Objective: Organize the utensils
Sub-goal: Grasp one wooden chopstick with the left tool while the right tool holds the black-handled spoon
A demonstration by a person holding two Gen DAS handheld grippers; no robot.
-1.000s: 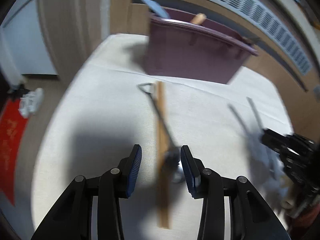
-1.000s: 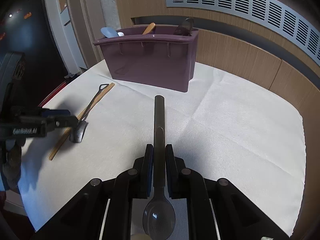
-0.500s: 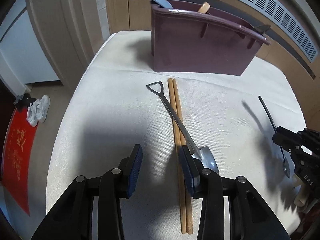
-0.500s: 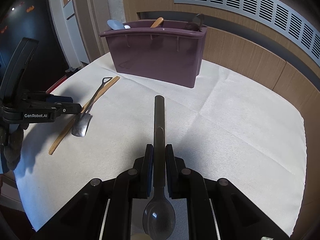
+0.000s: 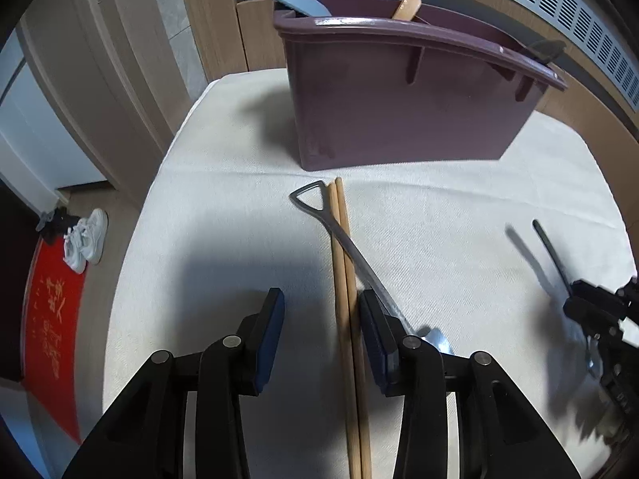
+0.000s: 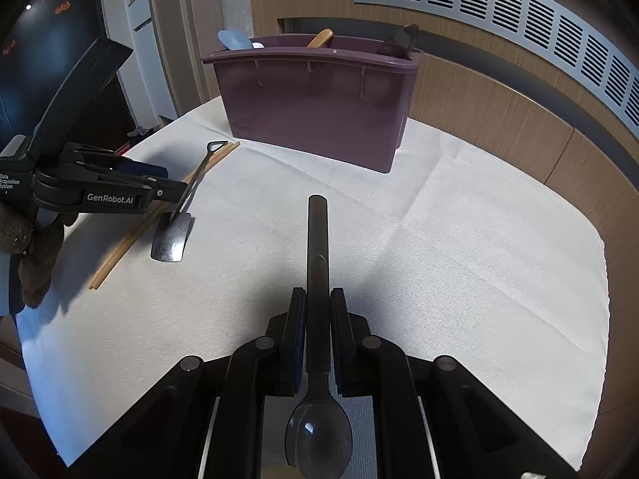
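A: Dark spoon (image 6: 317,279) pinched in right gripper (image 6: 318,343), bowl toward camera.
B: Left?
A: Left gripper (image 5: 321,329) wide apart, chopsticks (image 5: 345,299) between fingers, untouched; shovel spoon (image 5: 359,263) crossing them. Purple bin (image 5: 399,95) beyond.

Left tool (image 5: 319,319) angled down, open; right tool (image 6: 318,319) (2 pads apparently pressing) closed.

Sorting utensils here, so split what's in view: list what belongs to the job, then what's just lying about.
Job:
- dark spoon, gripped by right gripper
- chopsticks between the open left gripper
- shovel-shaped metal spoon
- purple caddy

Lying about:
- white sneakers
- red mat
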